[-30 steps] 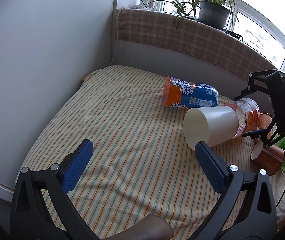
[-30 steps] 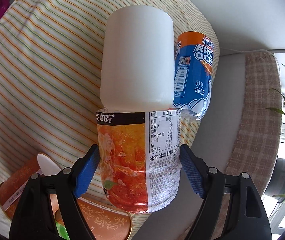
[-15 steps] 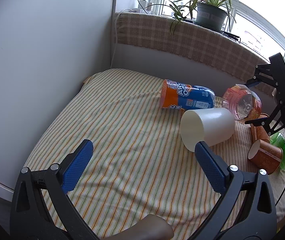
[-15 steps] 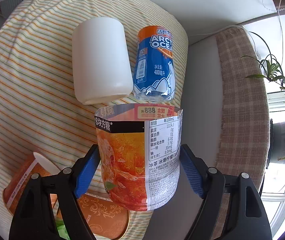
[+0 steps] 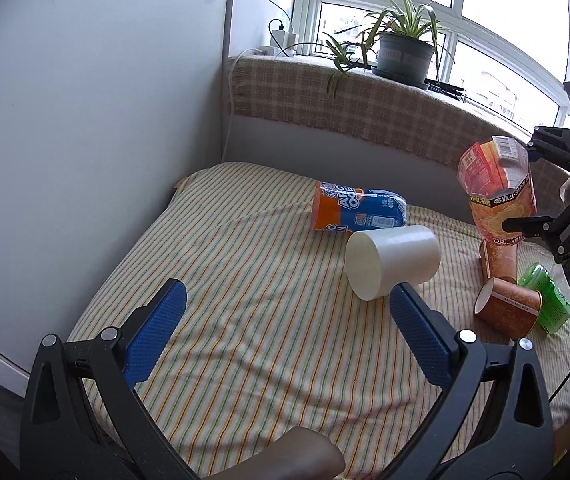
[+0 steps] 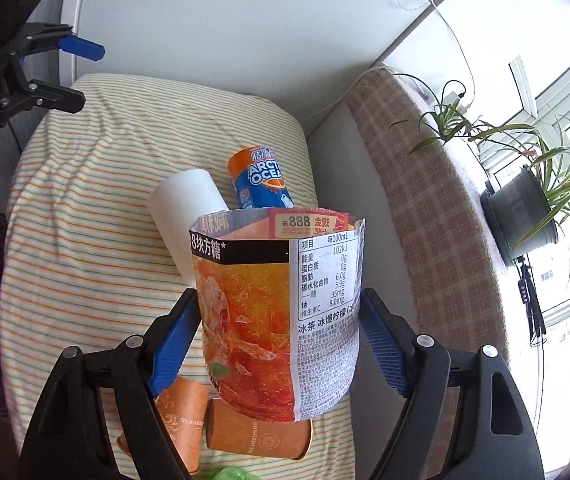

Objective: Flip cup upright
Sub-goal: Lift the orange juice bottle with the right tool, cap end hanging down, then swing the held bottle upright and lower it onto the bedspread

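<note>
The right gripper [image 6: 279, 344] is clamped on the sides of the orange cup [image 6: 281, 312], held in the air at the right of the bed [image 5: 245, 300] with its open mouth tilted up, probably to set it down upright; the left gripper [image 5: 285, 332] hangs near, fingers wide apart and empty. A white cup [image 5: 391, 260] and a blue bottle [image 5: 359, 210] lie on their sides mid-bed; two brown cups [image 5: 509, 306] lie below the held cup, so landing room looks tight.

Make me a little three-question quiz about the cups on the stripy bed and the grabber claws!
1. True or false: the white cup stands upright.
2. Which gripper holds the orange cut-bottle cup? A) left B) right C) neither
3. Fill in: the left gripper is ____ and holds nothing.

Key: 1 false, it lies on its side. 2 B, the right gripper. 3 open.
</note>
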